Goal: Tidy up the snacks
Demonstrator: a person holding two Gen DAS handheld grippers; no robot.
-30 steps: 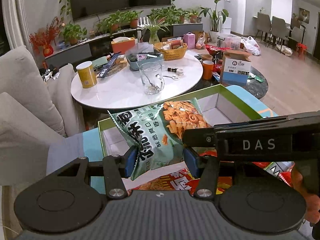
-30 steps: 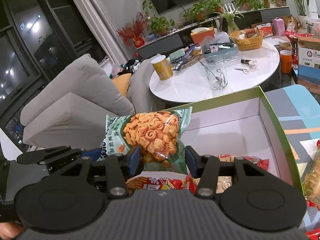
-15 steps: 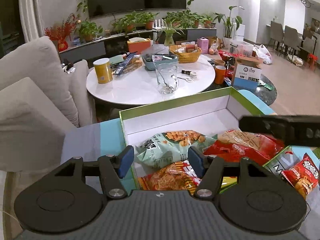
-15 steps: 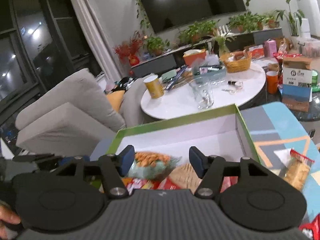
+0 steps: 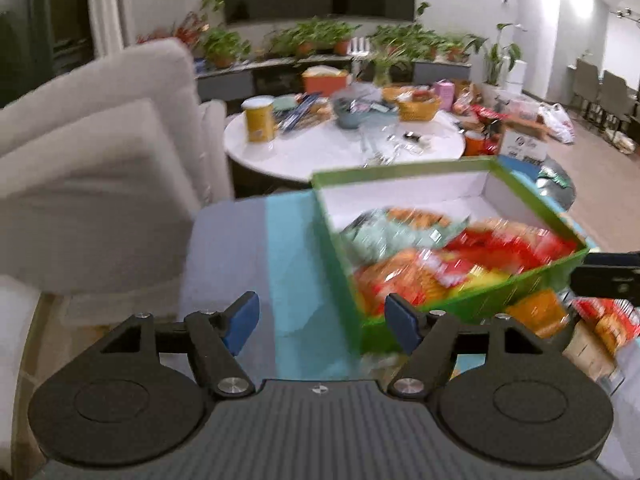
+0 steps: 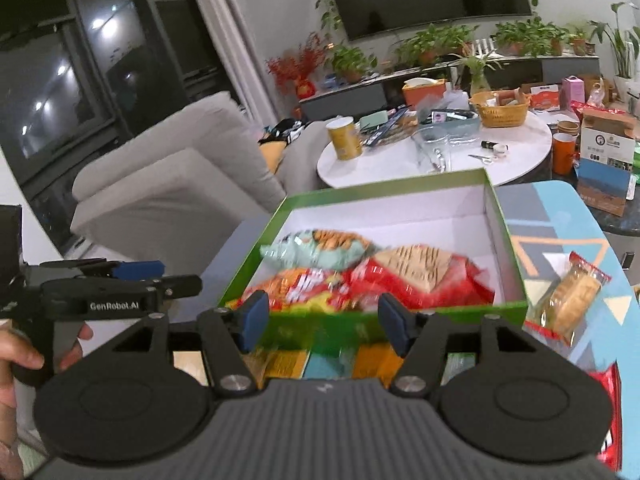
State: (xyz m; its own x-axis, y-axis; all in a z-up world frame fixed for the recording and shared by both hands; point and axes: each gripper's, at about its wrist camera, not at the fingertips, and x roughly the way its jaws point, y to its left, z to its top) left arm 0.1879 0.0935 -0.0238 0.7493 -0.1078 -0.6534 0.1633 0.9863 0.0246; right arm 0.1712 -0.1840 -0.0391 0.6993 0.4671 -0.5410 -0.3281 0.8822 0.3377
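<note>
A green box (image 6: 372, 192) with a white inside (image 5: 404, 200) holds several snack bags: a pale green bag of orange crisps (image 6: 316, 246) (image 5: 392, 228), red bags (image 6: 420, 276) (image 5: 516, 244) and an orange one (image 5: 404, 280). My left gripper (image 5: 322, 322) is open and empty, low and left of the box; it also shows in the right wrist view (image 6: 132, 270). My right gripper (image 6: 324, 320) is open and empty, just in front of the box's near wall. A clear pack of biscuits (image 6: 572, 296) lies right of the box.
The box stands on a blue patterned tabletop (image 6: 560, 240). More snack packs (image 5: 600, 320) lie at its right front. A grey sofa (image 6: 168, 184) stands left. A round white table (image 6: 436, 156) with a yellow can, a jug and a basket stands behind.
Both grippers let go of the green crisp bag, which now lies in the box. Both have pulled back and opened wide; the left has swung to the left.
</note>
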